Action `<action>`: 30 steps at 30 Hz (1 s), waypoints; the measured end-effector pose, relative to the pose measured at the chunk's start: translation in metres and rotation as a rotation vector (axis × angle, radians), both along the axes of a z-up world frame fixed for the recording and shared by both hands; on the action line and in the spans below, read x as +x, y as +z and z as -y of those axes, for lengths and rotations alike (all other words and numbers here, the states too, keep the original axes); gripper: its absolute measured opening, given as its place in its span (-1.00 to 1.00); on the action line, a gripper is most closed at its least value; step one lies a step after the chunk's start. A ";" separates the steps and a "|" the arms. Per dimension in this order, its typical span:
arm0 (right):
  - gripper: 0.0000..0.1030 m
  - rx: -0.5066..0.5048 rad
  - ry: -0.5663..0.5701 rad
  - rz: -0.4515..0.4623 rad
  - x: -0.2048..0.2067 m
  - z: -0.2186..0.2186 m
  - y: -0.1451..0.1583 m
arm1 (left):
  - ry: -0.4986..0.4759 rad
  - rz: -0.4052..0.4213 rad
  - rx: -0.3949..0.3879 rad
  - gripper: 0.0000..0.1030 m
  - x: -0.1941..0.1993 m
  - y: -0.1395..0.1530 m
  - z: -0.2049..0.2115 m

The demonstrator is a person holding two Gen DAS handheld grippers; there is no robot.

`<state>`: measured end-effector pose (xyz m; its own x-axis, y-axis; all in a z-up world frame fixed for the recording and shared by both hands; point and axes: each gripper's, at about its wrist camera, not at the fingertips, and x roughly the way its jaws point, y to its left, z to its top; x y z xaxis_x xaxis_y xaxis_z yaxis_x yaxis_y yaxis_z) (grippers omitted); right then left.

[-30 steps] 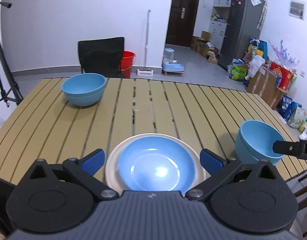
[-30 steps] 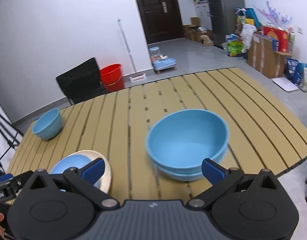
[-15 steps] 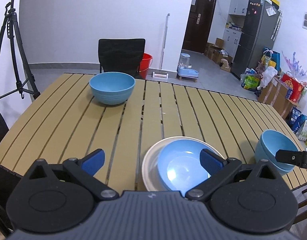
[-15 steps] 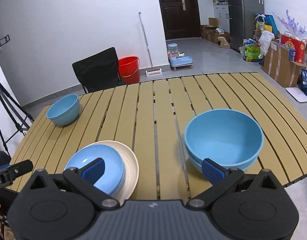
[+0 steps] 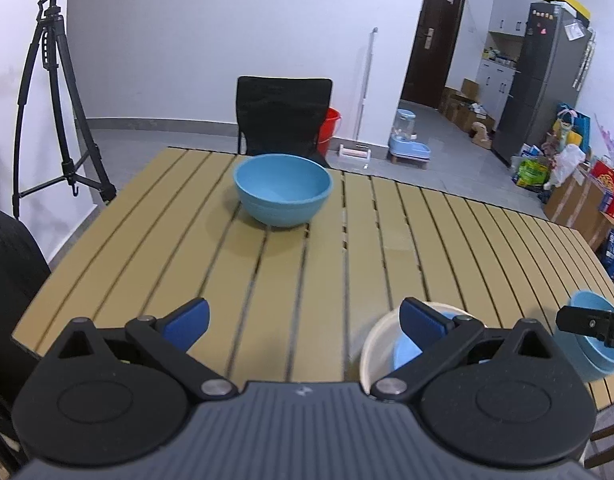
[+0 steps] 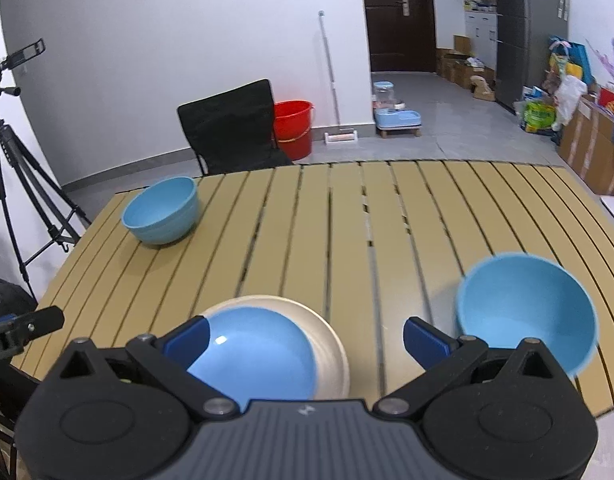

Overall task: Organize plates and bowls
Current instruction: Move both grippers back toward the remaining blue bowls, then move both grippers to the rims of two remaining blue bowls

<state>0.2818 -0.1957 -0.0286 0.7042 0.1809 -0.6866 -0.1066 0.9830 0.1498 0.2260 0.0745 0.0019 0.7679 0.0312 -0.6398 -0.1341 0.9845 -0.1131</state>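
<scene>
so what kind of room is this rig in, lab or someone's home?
Most likely a lived-in home, a dining area off a kitchen: a slatted table with blue bowls, a tall fridge by cabinets, a pet feeder and red bucket on the floor. The tripod suggests a recording setup.

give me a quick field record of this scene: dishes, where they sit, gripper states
surface: slatted table
far bowl: blue, alone, far left near the black chair
near bowls: blue, nested stack at right edge
plates: blue plate on cream plate, near edge
left gripper: open, holding nothing
right gripper: open, holding nothing
</scene>
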 end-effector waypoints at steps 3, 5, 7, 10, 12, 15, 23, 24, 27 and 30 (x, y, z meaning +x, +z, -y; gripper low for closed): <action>1.00 0.018 0.029 0.002 0.017 -0.018 0.006 | 0.007 -0.002 0.002 1.00 0.017 0.008 -0.014; 1.00 0.030 0.050 -0.002 0.029 -0.030 0.009 | 0.008 -0.014 -0.001 1.00 0.031 0.012 -0.024; 1.00 0.033 0.069 -0.007 0.043 -0.044 0.010 | 0.004 -0.026 -0.001 1.00 0.044 0.014 -0.031; 1.00 0.023 0.087 -0.009 0.064 -0.065 0.013 | 0.002 -0.041 0.006 1.00 0.066 0.016 -0.042; 1.00 0.018 0.093 -0.016 0.078 -0.079 0.013 | 0.004 -0.050 0.007 1.00 0.079 0.016 -0.050; 1.00 0.024 0.113 -0.038 0.102 -0.100 0.010 | 0.004 -0.079 0.007 1.00 0.102 0.015 -0.060; 0.97 0.013 0.165 -0.097 0.162 -0.147 0.001 | 0.020 -0.172 0.005 1.00 0.166 0.005 -0.093; 0.96 0.018 0.168 -0.105 0.168 -0.151 -0.001 | 0.023 -0.179 0.015 1.00 0.174 0.003 -0.096; 0.91 0.004 0.161 -0.120 0.190 -0.164 -0.005 | 0.026 -0.202 0.047 1.00 0.196 -0.003 -0.102; 0.89 0.005 0.150 -0.141 0.211 -0.174 -0.012 | 0.025 -0.223 0.049 1.00 0.216 -0.010 -0.108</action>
